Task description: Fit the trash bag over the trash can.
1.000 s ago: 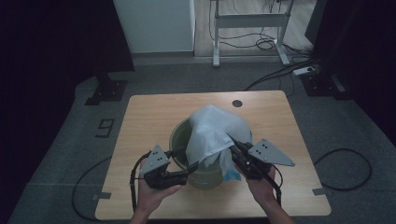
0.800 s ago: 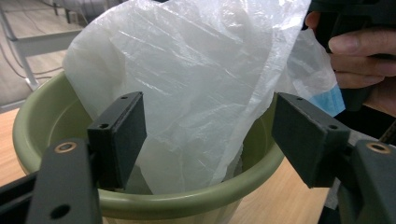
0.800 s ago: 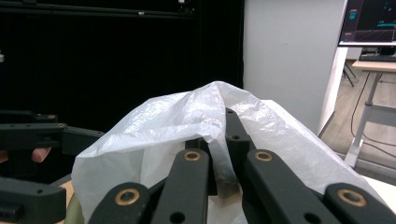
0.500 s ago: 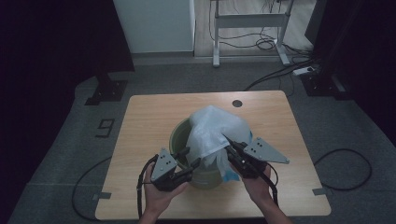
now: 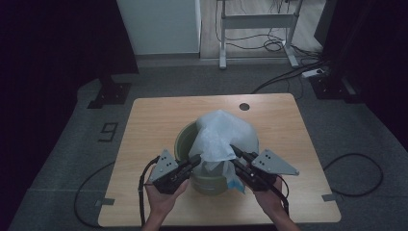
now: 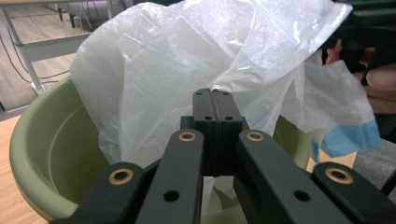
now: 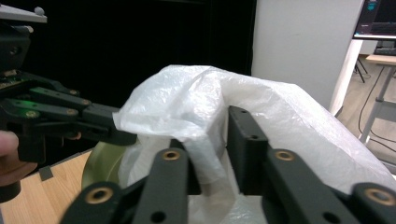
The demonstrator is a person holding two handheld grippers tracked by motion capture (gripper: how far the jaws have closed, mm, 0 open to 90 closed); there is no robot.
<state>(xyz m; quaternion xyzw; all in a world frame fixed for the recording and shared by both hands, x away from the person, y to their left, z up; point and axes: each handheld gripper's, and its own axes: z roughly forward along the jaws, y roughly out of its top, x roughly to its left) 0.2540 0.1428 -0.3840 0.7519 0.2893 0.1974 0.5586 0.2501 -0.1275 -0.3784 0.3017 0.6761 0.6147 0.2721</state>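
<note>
At the near edge of the light wooden table [image 5: 144, 120] sits the round pale-green plastic bucket [image 5: 185, 139], and the thin white translucent plastic bag [image 5: 223, 132] is bunched over its mouth, with a blue-edged flap hanging down the right side. My left gripper [image 6: 215, 100] has just been closing and now has its jaws pressed together on a fold of the bag's near edge, seen right at the tips in the left gripper view. My right gripper [image 7: 210, 135] has just been opening; its jaws stand part open with bag film draped between them, and I don't think the pads are pressing on it. I'd judge the step to be lining the bucket, so the bag mouth needs spreading over the rim. To do it well I'd keep the left pinch firm and low by the rim, re-grab a single layer with the right, then pull the two edges apart gently and down outside the rim. The film is slippery and tears easily, so no jerking, and watch that the bucket doesn't slide.
</note>
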